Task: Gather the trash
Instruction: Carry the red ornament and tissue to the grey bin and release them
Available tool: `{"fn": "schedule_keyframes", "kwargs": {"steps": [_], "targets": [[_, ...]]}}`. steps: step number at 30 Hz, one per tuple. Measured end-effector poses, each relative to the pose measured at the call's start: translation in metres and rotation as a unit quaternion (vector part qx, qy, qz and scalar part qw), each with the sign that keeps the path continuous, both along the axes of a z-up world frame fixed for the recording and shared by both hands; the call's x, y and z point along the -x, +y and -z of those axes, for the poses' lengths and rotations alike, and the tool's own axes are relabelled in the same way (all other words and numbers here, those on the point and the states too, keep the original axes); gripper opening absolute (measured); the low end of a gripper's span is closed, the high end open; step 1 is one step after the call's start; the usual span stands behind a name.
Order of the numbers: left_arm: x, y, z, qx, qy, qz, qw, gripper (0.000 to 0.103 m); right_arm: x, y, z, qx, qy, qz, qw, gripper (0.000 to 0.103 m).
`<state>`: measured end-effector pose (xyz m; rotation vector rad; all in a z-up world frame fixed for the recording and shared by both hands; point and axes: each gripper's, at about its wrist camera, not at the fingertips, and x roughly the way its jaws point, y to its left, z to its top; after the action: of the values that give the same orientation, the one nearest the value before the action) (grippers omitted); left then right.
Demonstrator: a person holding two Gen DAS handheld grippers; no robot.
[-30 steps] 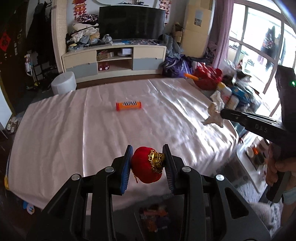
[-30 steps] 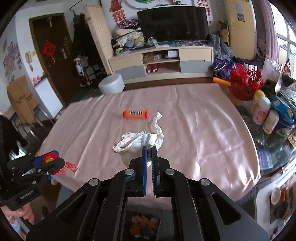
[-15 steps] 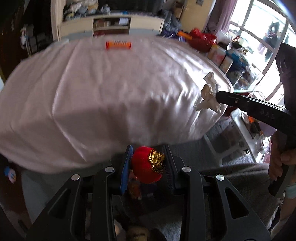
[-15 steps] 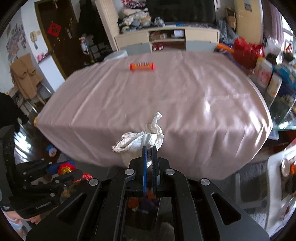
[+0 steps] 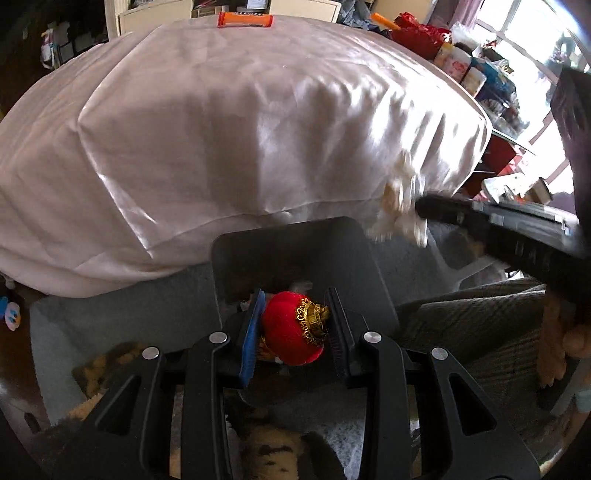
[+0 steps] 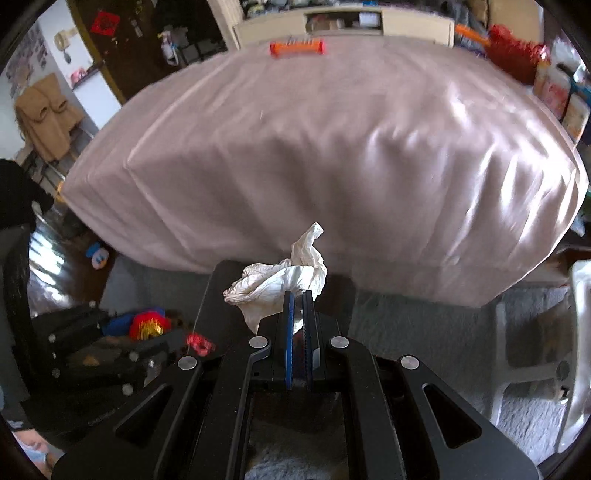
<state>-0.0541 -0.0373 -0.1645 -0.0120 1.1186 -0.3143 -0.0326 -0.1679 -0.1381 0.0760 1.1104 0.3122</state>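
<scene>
The left gripper [image 5: 293,326] is squeezing a red ball [image 5: 291,328], the right gripper [image 6: 299,314] a tissue [image 6: 280,280], over the bin [image 5: 295,251]. Next: letting go.

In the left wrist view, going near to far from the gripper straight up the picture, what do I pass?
Left gripper clamped on the red lantern ornament → dark bin → hanging edge of the pink tablecloth → orange wrapper at the far side.

Left gripper [image 5: 295,325]: angled steeply downward, jaws part-open, pads clamped on a red ornament [image 5: 291,328].
Right gripper [image 6: 299,314]: angled steeply downward, jaws nearly together, pinching a crumpled tissue [image 6: 280,280].
</scene>
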Motion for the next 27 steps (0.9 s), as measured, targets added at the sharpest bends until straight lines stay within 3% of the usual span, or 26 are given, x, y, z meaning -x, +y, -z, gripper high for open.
{"fn": "schedule_keyframes", "kwargs": {"steps": [16, 20, 21, 23, 24, 27], "targets": [[-0.008, 0.000, 0.011, -0.002, 0.027, 0.007, 0.9996, 0.032, -0.006, 0.005, 0.023, -0.020, 0.050, -0.002, 0.999, 0.010], [-0.009, 0.000, 0.012, -0.005, 0.029, 0.006, 0.9995, 0.049, -0.011, -0.002, 0.028, -0.035, 0.069, 0.011, 0.997, 0.011], [-0.008, 0.000, 0.012, -0.006, 0.028, 0.007, 0.9996, 0.054, -0.011, -0.003, 0.029, -0.034, 0.071, 0.012, 0.997, 0.013], [-0.008, 0.000, 0.011, -0.006, 0.026, 0.006, 0.9996, 0.059, -0.011, -0.002, 0.029, -0.036, 0.071, 0.010, 0.997, 0.032], [-0.008, 0.000, 0.011, -0.006, 0.026, 0.006, 0.9996, 0.060, -0.010, -0.001, 0.028, -0.036, 0.068, 0.009, 0.997, 0.048], [-0.009, 0.002, 0.011, -0.004, 0.027, 0.002, 0.9996, 0.062, -0.011, -0.001, 0.024, -0.032, 0.059, 0.012, 0.998, 0.051]]}}
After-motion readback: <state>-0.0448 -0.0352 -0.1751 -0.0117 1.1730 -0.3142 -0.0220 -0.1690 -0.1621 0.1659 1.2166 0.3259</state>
